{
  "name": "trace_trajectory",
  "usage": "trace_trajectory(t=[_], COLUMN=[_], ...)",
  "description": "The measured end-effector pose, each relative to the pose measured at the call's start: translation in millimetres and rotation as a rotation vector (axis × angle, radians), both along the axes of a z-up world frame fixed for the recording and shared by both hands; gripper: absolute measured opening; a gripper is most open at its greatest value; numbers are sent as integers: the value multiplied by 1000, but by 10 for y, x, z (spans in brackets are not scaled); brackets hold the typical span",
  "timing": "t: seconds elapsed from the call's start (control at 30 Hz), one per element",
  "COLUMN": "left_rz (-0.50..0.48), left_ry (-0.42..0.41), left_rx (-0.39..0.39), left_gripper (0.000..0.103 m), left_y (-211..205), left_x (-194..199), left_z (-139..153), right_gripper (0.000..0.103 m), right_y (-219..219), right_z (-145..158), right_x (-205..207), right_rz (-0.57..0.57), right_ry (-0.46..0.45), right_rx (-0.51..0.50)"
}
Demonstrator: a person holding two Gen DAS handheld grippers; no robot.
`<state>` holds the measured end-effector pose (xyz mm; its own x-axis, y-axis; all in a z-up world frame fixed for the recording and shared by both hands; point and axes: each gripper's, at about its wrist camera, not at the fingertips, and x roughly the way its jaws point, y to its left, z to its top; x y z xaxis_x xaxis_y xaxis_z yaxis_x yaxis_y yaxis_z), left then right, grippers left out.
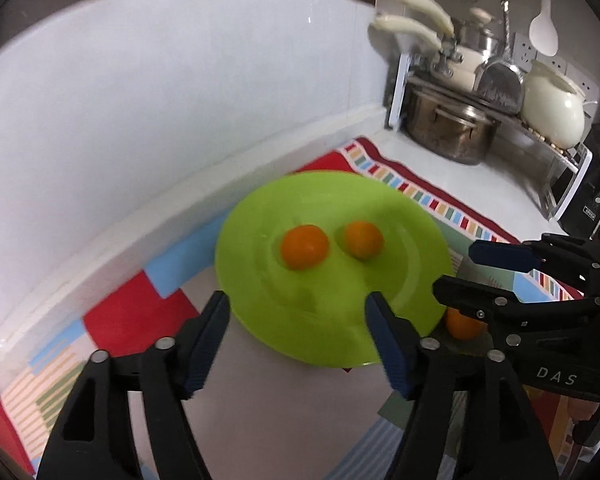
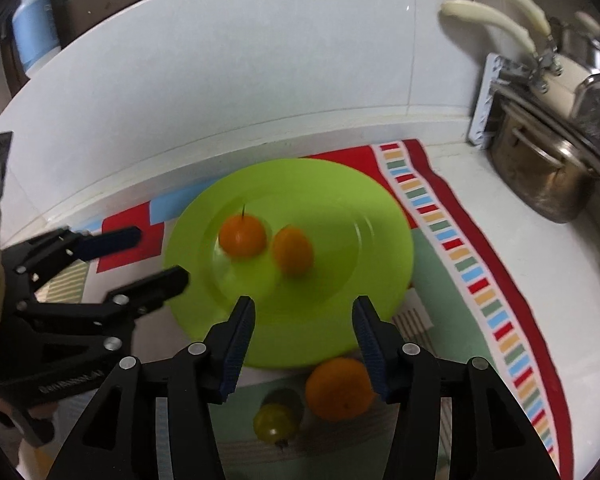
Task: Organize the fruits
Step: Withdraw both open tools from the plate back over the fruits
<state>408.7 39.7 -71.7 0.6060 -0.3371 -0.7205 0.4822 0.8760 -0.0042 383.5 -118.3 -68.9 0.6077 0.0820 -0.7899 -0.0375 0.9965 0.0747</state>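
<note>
A lime green plate [image 1: 412,240] [image 2: 364,240] lies on a patchwork cloth and holds two small oranges [image 1: 304,246] [image 1: 363,239], also in the right wrist view [image 2: 242,236] [image 2: 293,250]. A third orange [image 2: 338,389] and a yellow-green fruit [image 2: 274,424] lie on the cloth in front of the plate, under my right gripper [image 2: 304,312]. That gripper is open and empty; it also shows in the left wrist view [image 1: 456,268]. My left gripper [image 1: 298,308] is open and empty at the plate's near edge, and shows in the right wrist view [image 2: 162,254] left of the plate.
The colourful cloth [image 2: 480,264] covers a white counter against a white wall [image 1: 180,100]. At the back right stands a metal rack with a steel pot [image 1: 448,128] [image 2: 540,176], a cream pot [image 1: 552,108] and cream-handled pans [image 2: 496,20]. A black appliance [image 1: 592,200] stands at the right.
</note>
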Motion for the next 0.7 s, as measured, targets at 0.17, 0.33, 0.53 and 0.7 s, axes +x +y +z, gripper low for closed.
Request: trace_trajectory(t=[0.17,0.33,0.53,0.7], left_rz=[23,44,70,76], left_ry=[-72,-129,-178,-214], left_rx=[3,-18,-41,-49], left_gripper=[82,87,89,92], left_y=[67,151,270,370], left_x=[-313,-653,-1000,-1259], left_z=[238,467,656,763], right_gripper=[53,59,68,68], right_y=[-12,-7,35,136], right_z=[196,391,564,694], right_x=[-280,-605,-944,-1208], right_rz=[-16,-41,-57,-52], right_ry=[-58,-112,-157,-200], right_rx=[-7,9,3,-13])
